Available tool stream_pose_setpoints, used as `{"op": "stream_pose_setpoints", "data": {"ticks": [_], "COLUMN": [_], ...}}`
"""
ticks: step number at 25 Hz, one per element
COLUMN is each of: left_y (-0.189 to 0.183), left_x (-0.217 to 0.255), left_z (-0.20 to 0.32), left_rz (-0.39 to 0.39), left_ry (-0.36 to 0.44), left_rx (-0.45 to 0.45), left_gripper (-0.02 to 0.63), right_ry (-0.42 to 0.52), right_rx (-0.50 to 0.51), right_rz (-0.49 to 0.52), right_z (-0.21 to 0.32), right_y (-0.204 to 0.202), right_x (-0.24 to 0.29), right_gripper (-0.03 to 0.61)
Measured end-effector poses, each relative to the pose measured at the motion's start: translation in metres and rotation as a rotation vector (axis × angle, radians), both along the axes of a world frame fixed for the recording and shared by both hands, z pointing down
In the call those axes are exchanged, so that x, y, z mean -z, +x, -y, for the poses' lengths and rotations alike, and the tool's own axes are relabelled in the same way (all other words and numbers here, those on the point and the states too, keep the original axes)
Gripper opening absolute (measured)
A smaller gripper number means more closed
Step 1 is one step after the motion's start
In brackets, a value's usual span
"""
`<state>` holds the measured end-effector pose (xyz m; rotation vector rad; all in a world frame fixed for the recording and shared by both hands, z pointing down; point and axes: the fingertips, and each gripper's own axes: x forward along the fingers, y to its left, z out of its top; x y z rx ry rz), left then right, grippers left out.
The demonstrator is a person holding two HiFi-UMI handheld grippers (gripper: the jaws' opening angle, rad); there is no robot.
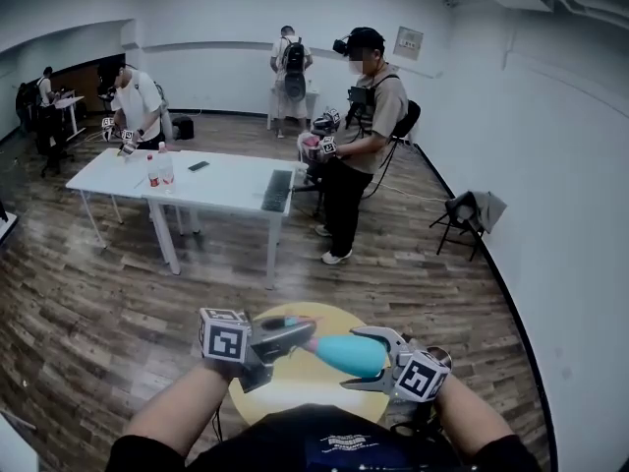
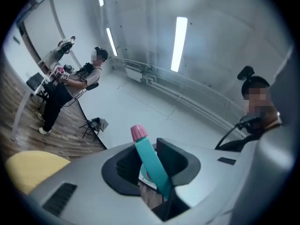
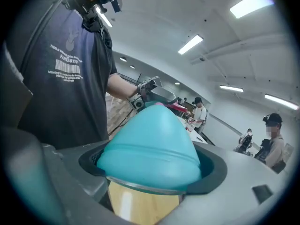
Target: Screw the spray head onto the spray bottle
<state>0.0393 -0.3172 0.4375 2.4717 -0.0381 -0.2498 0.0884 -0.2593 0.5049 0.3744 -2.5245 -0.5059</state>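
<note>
Over the round yellow table (image 1: pixel 295 389) my two grippers meet. My right gripper (image 1: pixel 368 359) is shut on the teal spray bottle (image 1: pixel 346 354), which lies sideways with its neck pointing left. In the right gripper view the bottle (image 3: pixel 152 146) fills the space between the jaws. My left gripper (image 1: pixel 295 340) is at the bottle's neck. In the left gripper view the teal spray head (image 2: pixel 151 162) with a pink nozzle (image 2: pixel 138 132) stands between the jaws, and the pads close on it. Where head and neck join is hidden.
A white table (image 1: pixel 231 193) with a keyboard and small bottles stands further back. A person (image 1: pixel 359 136) with grippers stands at its right end, and others work by the far wall. A folding chair (image 1: pixel 470 214) is by the right wall.
</note>
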Motion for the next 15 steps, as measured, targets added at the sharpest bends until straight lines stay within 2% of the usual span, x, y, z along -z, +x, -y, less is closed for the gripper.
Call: {"op": "stream_pose_setpoints", "data": {"ticks": [3, 5, 8, 10, 12, 14, 15], "left_y": [-0.001, -0.002, -0.007, -0.013, -0.025, -0.057, -0.084], "left_x": [-0.010, -0.013, -0.015, -0.019, -0.029, -0.039, -0.044], "left_z": [-0.010, -0.016, -0.018, -0.014, -0.006, 0.006, 0.013], "left_rz": [0.086, 0.115, 0.138, 0.130, 0.110, 0.055, -0.002], "left_ry": [0.126, 0.201, 0.255, 0.185, 0.069, -0.059, -0.144], "left_rx": [0.010, 0.019, 0.042, 0.058, 0.067, 0.112, 0.165], "left_gripper": [0.135, 0.146, 0.161, 0.166, 0.172, 0.361, 0.384], "right_ry": [-0.050, -0.070, -0.086, -0.098, -0.121, -0.143, -0.147], "right_rx": [0.036, 0.060, 0.085, 0.096, 0.105, 0.087, 0.065], "right_rz": [0.020, 0.024, 0.017, 0.015, 0.038, 0.085, 0.109], "right_z": [-0.008, -0.011, -0.012, -0.012, -0.012, -0.007, -0.001], "right_y": [0.000, -0.001, -0.005, -0.011, -0.018, -0.017, -0.009], "right_x": [-0.006, -0.007, -0.007, -0.008, -0.009, -0.009, -0.009], "right_gripper": [0.468, 0.468, 0.468, 0.466, 0.466, 0.467, 0.466]}}
